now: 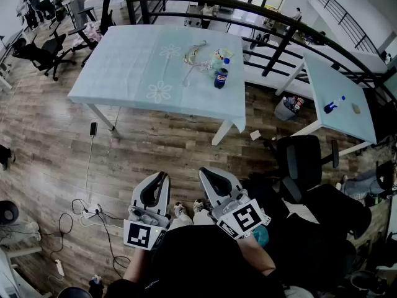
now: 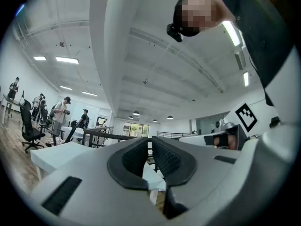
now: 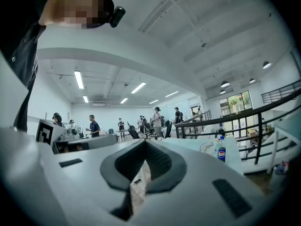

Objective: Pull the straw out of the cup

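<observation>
Head view: I hold both grippers low, close to my body, over the wood floor (image 1: pixel 155 141). Left gripper (image 1: pixel 162 176) and right gripper (image 1: pixel 203 172) sit side by side, not touching, both pointing toward the counter (image 1: pixel 130 67), which is well apart from them. On its far side a cola bottle (image 1: pixel 221 75) stands next to a small clutter (image 1: pixel 200 54) of clear things. The cup and straw are in there (too small to separate). A black office chair (image 1: pixel 310 160) stands to my right.

Left gripper view: the left gripper's (image 2: pixel 150 138) jaws are pressed together at the tips, nothing between them, just a thin slit lower down between the pads. The right gripper (image 2: pixel 230 138) shows off to the side with its marker cube (image 2: pixel 247 117). People stand in the background.

Right gripper view: the right gripper's (image 3: pixel 145 141) jaws also meet at the tips and are empty. The counter (image 3: pixel 193 147) is ahead and to the side, with the cola bottle (image 3: pixel 220 154) upright on it and the clear clutter (image 3: pixel 207 148) just beside it. The left gripper (image 3: pixel 77 142) is at the view's edge.
</observation>
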The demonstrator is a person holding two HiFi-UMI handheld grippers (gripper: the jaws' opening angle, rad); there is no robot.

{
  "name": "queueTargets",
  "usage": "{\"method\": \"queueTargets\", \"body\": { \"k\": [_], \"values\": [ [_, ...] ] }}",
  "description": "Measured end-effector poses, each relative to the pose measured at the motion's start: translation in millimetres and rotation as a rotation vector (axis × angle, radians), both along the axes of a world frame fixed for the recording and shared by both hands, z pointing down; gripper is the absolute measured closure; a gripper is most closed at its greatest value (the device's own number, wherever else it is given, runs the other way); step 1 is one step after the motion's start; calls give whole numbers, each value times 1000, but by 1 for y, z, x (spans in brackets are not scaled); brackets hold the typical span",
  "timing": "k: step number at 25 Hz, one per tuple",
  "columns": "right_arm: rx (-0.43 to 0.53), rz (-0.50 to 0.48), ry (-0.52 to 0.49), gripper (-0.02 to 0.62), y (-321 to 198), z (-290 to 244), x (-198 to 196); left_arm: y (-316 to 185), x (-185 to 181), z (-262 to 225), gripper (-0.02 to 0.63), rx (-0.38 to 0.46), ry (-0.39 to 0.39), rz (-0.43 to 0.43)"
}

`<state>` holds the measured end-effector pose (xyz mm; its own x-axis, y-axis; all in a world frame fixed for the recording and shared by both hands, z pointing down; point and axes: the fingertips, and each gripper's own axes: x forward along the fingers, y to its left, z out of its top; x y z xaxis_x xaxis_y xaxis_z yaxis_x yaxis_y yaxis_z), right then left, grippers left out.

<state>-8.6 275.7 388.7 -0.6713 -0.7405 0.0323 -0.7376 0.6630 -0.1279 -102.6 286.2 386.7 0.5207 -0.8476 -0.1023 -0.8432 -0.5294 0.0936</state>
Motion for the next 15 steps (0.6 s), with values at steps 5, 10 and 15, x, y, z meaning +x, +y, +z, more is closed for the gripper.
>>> {"method": "queueTargets", "body": {
  "k": [5,10,15],
  "values": [
    [-1,-25,13,588,-9,0,6,-2,10,-2,569,-10,5,-18],
    [18,-38,4,588,-14,-5,4,0,11,5,569,-24,-21,-25],
    [6,-55,19,588,-11,0,-3,0,11,7,574,-15,-43,-13]
  ]
}}
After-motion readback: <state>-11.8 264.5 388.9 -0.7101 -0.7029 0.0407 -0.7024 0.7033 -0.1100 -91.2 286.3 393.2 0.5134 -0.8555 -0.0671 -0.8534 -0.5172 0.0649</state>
